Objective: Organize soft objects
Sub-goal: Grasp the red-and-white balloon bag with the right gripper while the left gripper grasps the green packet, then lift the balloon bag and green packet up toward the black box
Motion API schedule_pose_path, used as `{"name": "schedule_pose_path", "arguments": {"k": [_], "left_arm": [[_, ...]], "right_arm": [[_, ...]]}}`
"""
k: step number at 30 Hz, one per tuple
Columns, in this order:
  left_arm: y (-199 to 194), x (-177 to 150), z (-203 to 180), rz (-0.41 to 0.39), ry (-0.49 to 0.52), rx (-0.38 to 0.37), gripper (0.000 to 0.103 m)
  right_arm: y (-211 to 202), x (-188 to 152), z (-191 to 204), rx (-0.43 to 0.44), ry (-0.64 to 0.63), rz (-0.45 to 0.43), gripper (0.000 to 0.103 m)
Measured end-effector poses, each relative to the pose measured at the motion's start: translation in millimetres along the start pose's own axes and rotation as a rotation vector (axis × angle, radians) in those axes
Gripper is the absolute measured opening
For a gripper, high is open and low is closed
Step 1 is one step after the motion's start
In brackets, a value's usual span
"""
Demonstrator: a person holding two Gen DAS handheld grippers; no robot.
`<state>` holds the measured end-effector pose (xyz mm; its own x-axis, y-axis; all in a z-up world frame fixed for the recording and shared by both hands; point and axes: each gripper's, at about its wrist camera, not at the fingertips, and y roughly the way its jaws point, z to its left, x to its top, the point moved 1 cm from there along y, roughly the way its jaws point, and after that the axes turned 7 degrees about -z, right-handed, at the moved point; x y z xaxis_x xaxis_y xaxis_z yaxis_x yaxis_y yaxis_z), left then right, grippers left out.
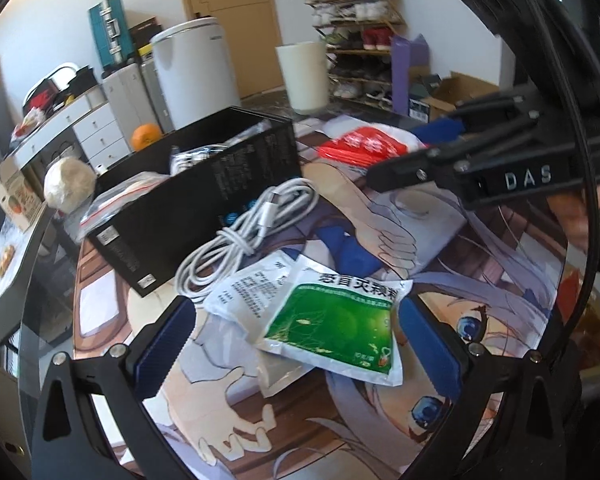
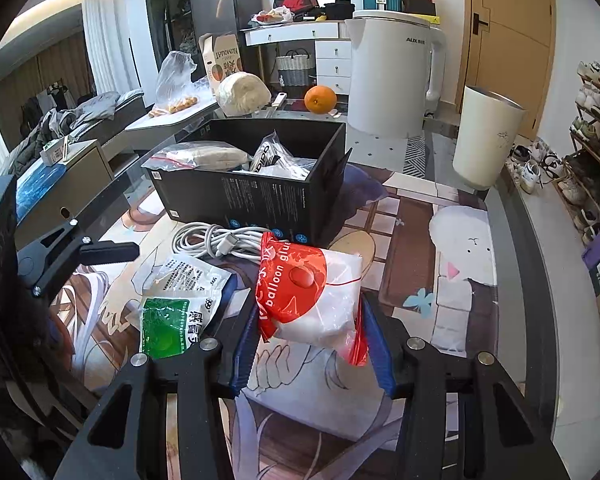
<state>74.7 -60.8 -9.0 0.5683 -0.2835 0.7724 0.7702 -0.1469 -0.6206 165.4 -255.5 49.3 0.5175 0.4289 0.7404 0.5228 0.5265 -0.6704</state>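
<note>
My right gripper [image 2: 310,328] is shut on a red and white balloon glue bag [image 2: 312,292] and holds it above the mat, in front of the black box [image 2: 256,196]; the bag also shows in the left wrist view [image 1: 364,142]. The box holds zip bags. My left gripper [image 1: 296,344] is open, its blue pads either side of a green and white medicine sachet [image 1: 336,324] lying on the mat. A second white sachet [image 1: 252,288] lies under it. A coiled white cable [image 1: 252,232] lies beside the box.
An anime-print mat [image 2: 420,240] covers the glass table. A white kettle [image 2: 392,76], an orange [image 2: 320,99], a cream cup [image 2: 486,136] and a wrapped white ball [image 2: 242,92] stand behind the box. A shoe rack [image 2: 596,140] is at the right.
</note>
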Motion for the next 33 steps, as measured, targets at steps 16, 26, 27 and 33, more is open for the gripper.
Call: {"name": "schedule_pose_path", "arguments": {"k": [16, 26, 27, 33], "left_arm": [[8.8, -0.1, -14.0, 0.047, 0.060, -0.107, 0.067], [4.5, -1.4, -13.8, 0.024, 0.055, -0.111, 0.049], [3.0, -1.4, -13.2, 0.020, 0.049, -0.114, 0.049], [-4.1, -0.2, -3.4, -0.008, -0.005, -0.119, 0.049]], "right_arm": [[4.5, -1.7, 3.7, 0.012, -0.008, 0.011, 0.049], [5.7, -1.0, 4.9, 0.011, -0.009, 0.008, 0.049], [5.3, -1.0, 5.4, 0.010, -0.009, 0.006, 0.049], [0.1, 2.2, 5.0, 0.012, -0.013, -0.024, 0.049]]}}
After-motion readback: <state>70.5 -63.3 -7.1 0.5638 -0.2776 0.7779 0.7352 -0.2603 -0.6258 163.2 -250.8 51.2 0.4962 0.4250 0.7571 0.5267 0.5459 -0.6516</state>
